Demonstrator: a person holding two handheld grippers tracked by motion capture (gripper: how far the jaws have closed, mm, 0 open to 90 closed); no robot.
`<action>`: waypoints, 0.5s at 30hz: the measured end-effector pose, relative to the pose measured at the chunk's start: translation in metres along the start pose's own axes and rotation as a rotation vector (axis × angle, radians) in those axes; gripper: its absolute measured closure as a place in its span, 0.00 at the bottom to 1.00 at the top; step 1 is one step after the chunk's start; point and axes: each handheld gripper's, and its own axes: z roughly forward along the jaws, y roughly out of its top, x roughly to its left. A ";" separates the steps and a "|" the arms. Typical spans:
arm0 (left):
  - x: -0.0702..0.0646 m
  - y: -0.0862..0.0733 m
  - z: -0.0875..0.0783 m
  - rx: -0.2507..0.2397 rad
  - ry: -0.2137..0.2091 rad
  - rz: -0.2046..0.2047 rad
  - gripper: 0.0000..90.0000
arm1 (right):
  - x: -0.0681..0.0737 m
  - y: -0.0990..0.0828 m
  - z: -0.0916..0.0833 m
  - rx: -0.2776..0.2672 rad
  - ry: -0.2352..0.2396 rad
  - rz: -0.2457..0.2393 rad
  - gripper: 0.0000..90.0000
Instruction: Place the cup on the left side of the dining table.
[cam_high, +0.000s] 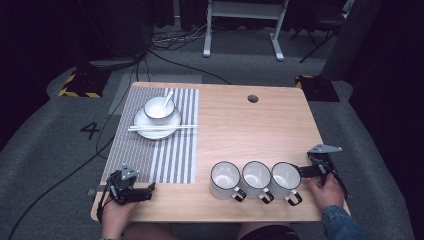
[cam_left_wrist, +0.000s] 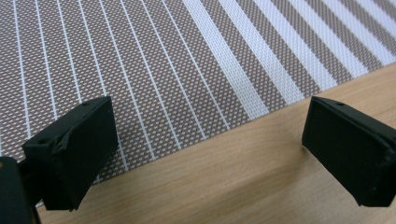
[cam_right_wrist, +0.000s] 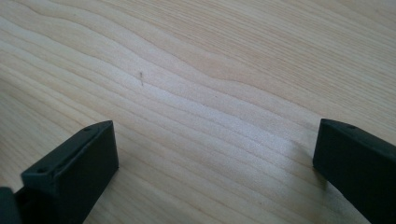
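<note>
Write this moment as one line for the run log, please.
left gripper: open, at striped placemat edge | right gripper: open, beside three white mugs | white bowl on plate: untouched

Matt pale wood table (cam_high: 260, 125), woven striped placemat (cam_high: 170, 150), glossy white enamel-looking mugs (cam_high: 256, 176).

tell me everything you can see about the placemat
The placemat is a woven-looking rectangle, grey-brown with white stripes: thin on its left half, broad on its right. It lies flat on the wooden table's left side. A white plate sits on its far part, carrying a bowl and chopsticks. The left gripper hovers by its near edge.
</note>
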 end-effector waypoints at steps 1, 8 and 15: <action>0.001 0.001 -0.001 -0.005 -0.008 -0.019 0.08 | 0.000 0.000 0.000 0.000 0.000 -0.001 0.00; -0.007 0.015 -0.020 -0.106 -0.001 -0.029 0.12 | 0.000 0.000 0.000 -0.002 -0.001 0.000 0.00; -0.019 0.026 -0.039 -0.210 -0.004 -0.013 0.12 | 0.000 0.000 0.000 -0.002 -0.001 0.000 0.00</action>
